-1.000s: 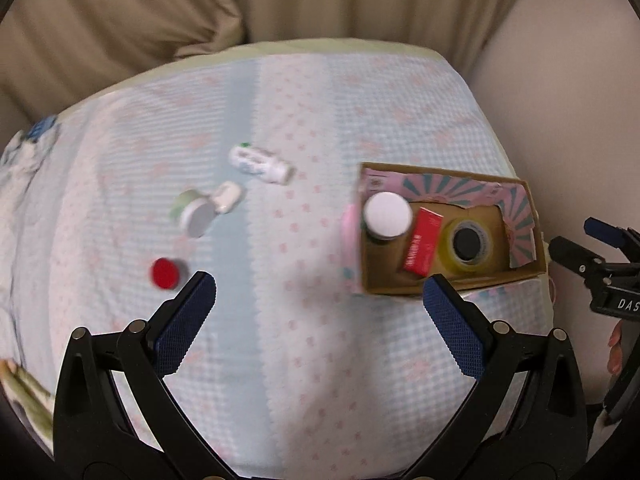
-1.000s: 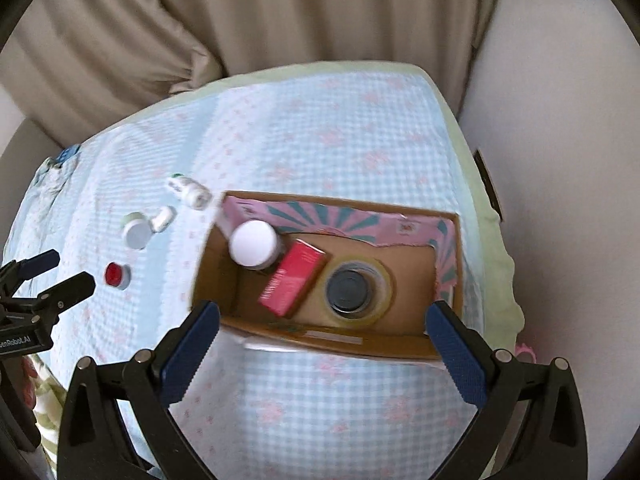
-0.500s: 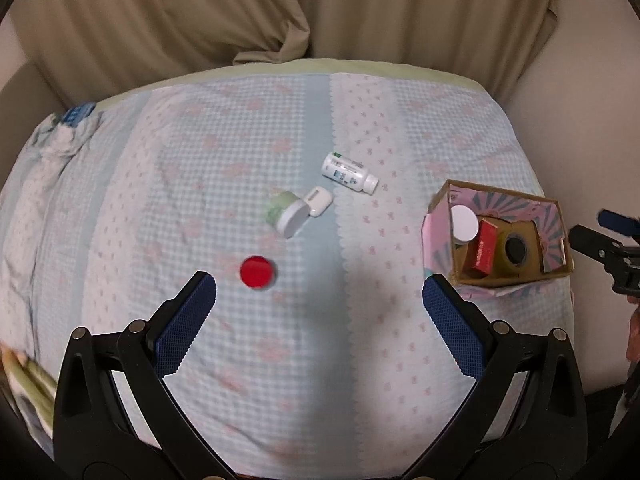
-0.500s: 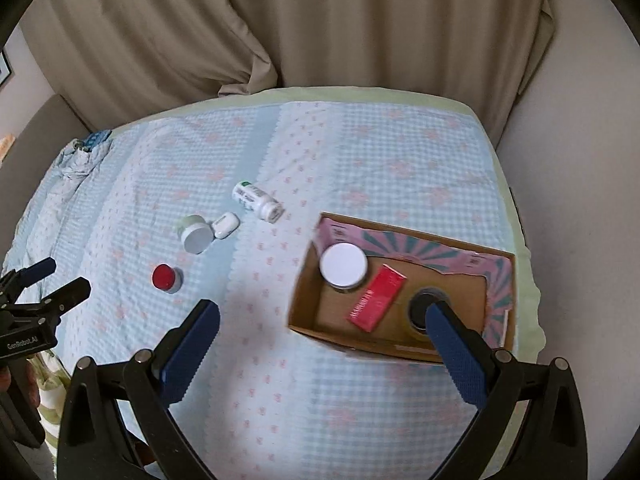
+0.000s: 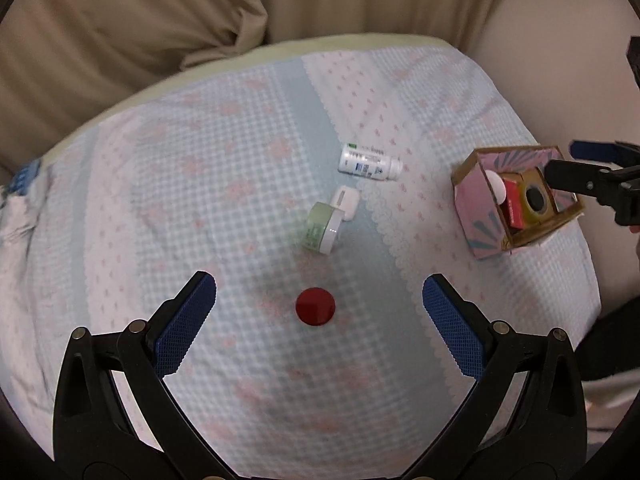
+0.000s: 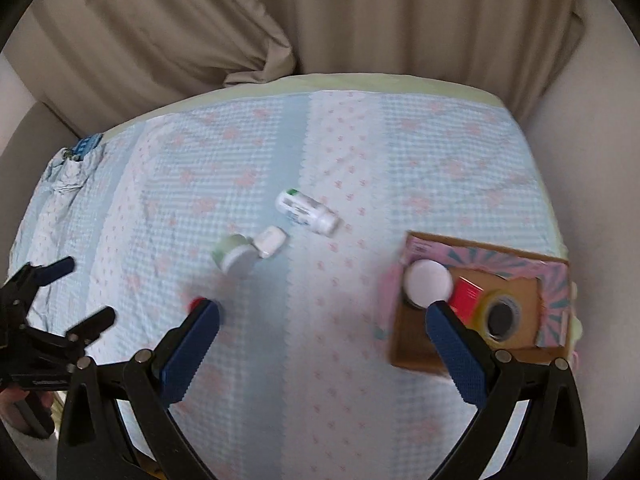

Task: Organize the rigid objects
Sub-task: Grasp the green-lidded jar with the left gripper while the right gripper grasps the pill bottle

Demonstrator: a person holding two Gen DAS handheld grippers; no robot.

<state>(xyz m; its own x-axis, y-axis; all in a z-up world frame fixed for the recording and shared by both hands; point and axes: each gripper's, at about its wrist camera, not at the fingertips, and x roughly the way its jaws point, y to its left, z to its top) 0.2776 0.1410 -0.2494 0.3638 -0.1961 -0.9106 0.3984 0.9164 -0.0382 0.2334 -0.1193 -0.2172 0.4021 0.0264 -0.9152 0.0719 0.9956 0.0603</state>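
Between my left claw's [image 5: 318, 306] wide-open blue pads sits a round red cap [image 5: 315, 306], nothing gripped. Right claw [image 6: 320, 328] also wide open, empty, near the open cardboard box [image 6: 412, 350].

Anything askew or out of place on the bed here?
Yes: the white bottle and green jar lie tipped on their sides on the bedspread, outside the box. Nothing looks spilled or damaged.

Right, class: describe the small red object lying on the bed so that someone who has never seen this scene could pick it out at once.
Start from the bed covered by the blue-and-pink checked quilt, with the cardboard box at its right edge. Out on the open quilt, between the left gripper's open fingers, lies the red cap. It is the only red, flat, round piece there; the green jar, white case and white bottle beyond it are pale.
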